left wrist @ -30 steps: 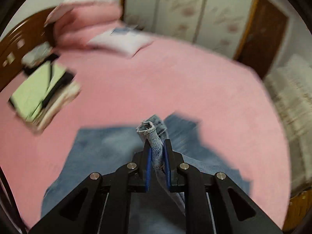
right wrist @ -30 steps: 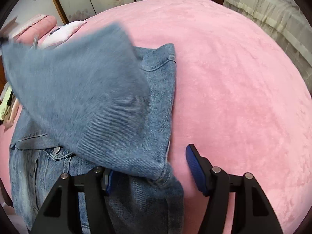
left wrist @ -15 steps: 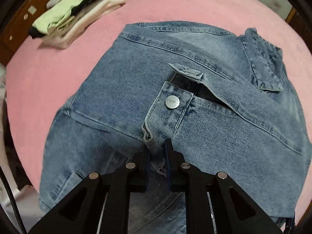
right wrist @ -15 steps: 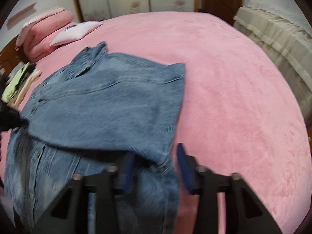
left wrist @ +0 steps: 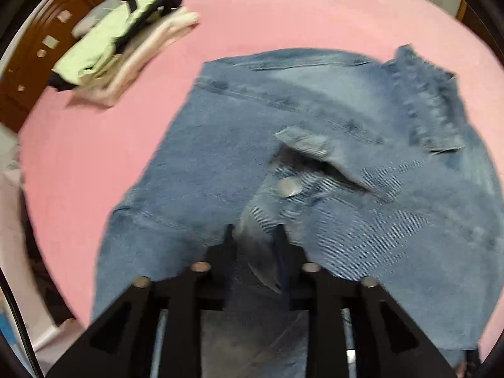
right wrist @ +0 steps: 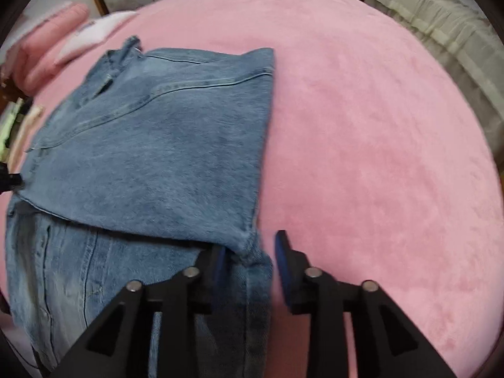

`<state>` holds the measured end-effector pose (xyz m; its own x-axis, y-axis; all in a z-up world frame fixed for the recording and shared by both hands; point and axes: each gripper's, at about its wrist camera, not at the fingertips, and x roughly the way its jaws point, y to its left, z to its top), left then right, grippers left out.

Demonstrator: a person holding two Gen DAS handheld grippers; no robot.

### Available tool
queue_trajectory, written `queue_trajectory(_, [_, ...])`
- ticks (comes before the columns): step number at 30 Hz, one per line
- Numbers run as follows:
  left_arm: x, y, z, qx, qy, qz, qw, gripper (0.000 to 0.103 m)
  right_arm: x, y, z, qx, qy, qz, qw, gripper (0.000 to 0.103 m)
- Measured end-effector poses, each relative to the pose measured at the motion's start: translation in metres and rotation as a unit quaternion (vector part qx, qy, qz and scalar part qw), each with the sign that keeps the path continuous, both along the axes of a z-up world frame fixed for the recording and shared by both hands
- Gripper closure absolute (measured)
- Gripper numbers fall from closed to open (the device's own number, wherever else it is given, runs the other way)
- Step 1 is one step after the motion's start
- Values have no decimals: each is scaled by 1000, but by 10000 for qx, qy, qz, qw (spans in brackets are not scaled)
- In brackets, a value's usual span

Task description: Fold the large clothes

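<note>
A blue denim jacket lies on the pink bed, its upper part folded down over the lower part. My left gripper points steeply down at it. Its jaws are opening, and the sleeve cuff with a metal button lies slack between them. My right gripper stands at the jacket's right edge. Its jaws are also opening. The folded corner sits between them near the left pad, and a gap shows on the right side.
The pink bed cover spreads wide to the right of the jacket. A stack of folded clothes lies at the far left by the wooden headboard. Pink pillows are at the head. Beige furniture stands beyond the bed.
My left gripper came down with the sleeve cuff and laid it on the jacket, then its jaws parted. The lifted denim panel settled flat. My right gripper's jaws narrowed around the corner.
</note>
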<state>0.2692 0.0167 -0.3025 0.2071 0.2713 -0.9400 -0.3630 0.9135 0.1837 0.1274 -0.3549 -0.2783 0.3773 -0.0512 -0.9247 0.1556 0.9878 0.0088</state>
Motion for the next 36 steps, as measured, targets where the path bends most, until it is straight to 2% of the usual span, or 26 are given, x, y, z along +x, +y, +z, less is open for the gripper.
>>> queue_trajectory(2, [-9, 7, 5, 401, 69, 84, 9991, 72, -11, 3, 12, -339, 7, -21, 9994, 72])
queue_trajectory(4, [-17, 12, 13, 250, 37, 35, 9997, 72, -21, 3, 24, -416, -60, -53, 9991, 70])
queue_trajectory(5, [-21, 12, 18, 86, -34, 11, 10000, 72, -26, 4, 33, -270, -124, -61, 9995, 70])
queue_trajectory(7, [-28, 6, 29, -604, -252, -176, 9977, 72, -27, 5, 41, 210, -240, -33, 9995, 70])
queue_trajectory(8, [-30, 2, 31, -927, -313, -283, 9948, 73, -26, 7, 43, 618, -316, -25, 9976, 72])
queue_trajectory(9, [-32, -7, 33, -1386, -358, -466, 9886, 73, -21, 10, 42, 1082, -348, -42, 9935, 80])
queue_trajectory(11, [-28, -28, 29, -2041, -241, -812, 9753, 73, -3, 19, 34, 1779, -251, -168, 9836, 93])
queue_trajectory(12, [-27, -36, 26, -2240, -173, -887, 9704, 75, 4, 24, 31, 2020, -233, -224, 9789, 94])
queue_trajectory(14, [-21, -59, 14, -2751, 5, -947, 9568, 91, 22, 38, 22, 2670, -230, -372, 9627, 100])
queue_trajectory(16, [-17, -78, 1, -3031, 270, -952, 9478, 93, 40, 56, 11, 3094, -132, -371, 9501, 100])
queue_trajectory(17, [-14, -86, -6, -3020, 440, -948, 9476, 93, 47, 66, 5, 3051, -15, -292, 9519, 100])
queue_trajectory(19, [-14, -99, -17, -2739, 727, -988, 9539, 93, 54, 81, -3, 2808, 186, -152, 9595, 100])
queue_trajectory(20, [-14, -102, -23, -2460, 866, -1024, 9600, 93, 57, 82, -10, 2650, 332, -174, 9635, 100])
queue_trajectory(22, [-14, -97, -30, -1960, 991, -1039, 9700, 93, 56, 69, -18, 2647, 419, -364, 9627, 102])
queue_trajectory(24, [-15, -78, -30, -1831, 884, -892, 9750, 93, 49, 45, -23, 2673, 369, -699, 9604, 103])
queue_trajectory(26, [-16, -56, -28, -1621, 799, -675, 9812, 94, 35, 6, -23, 2237, 343, -1141, 9674, 103])
queue_trajectory(28, [-17, -31, -26, -1105, 779, -482, 9896, 94, 24, -20, -24, 2022, 416, -1298, 9698, 103])
queue_trajectory(29, [-17, -22, -25, -790, 786, -425, 9929, 98, 20, -33, -22, 2015, 398, -1349, 9693, 103])
queue_trajectory(31, [-17, -10, -28, -989, 772, -318, 9916, 102, 18, -39, -16, 1923, 357, -1215, 9731, 103])
queue_trajectory(33, [-18, -9, -30, -993, 750, -149, 9921, 102, 25, -26, -8, 1177, 397, -972, 9875, 103])
queue_trajectory(35, [-17, -22, -28, -629, 845, -258, 9941, 102, 36, -5, -4, 453, 474, -798, 9947, 103])
queue_trajectory(36, [-17, -32, -25, -424, 883, -355, 9946, 102, 40, 4, -1, 281, 438, -789, 9955, 103])
